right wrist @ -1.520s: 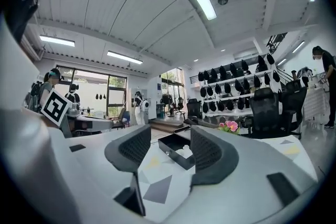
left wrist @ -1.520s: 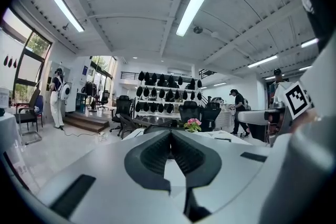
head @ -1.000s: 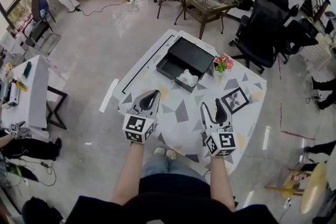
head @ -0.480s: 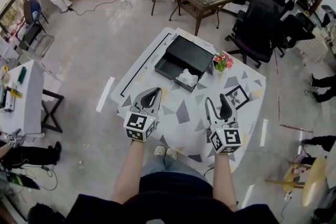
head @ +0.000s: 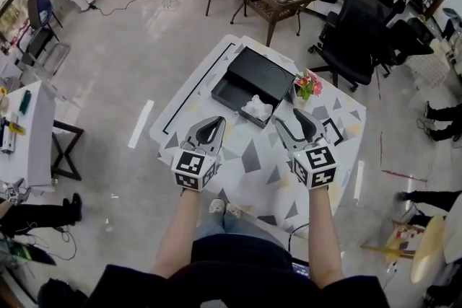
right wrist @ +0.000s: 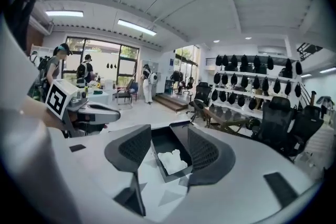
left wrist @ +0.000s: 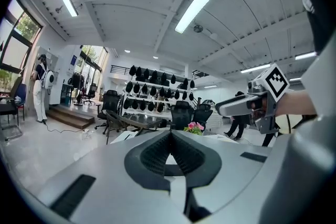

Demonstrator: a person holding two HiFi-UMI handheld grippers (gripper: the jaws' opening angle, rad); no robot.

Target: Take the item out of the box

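- Head view: we stand at the patterned table [head: 249, 159], with both grippers held above its near half.
- Black box [head: 232, 93] sits open toward the far side, its lid laid back.
- White crumpled item [head: 258, 109] lies inside the box, at the end nearest us; nothing touches it.
- Right gripper [head: 294, 120]: jaws wide apart, empty, aimed at the item.
- Left gripper [head: 211, 128]: jaws closed together on nothing.
- Our judgement: nothing has been removed; reach, grasp and lift-out all remain.

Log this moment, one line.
left hand-held gripper: shut, empty | right hand-held gripper: open, facing white item | item: inside black box, ungrasped
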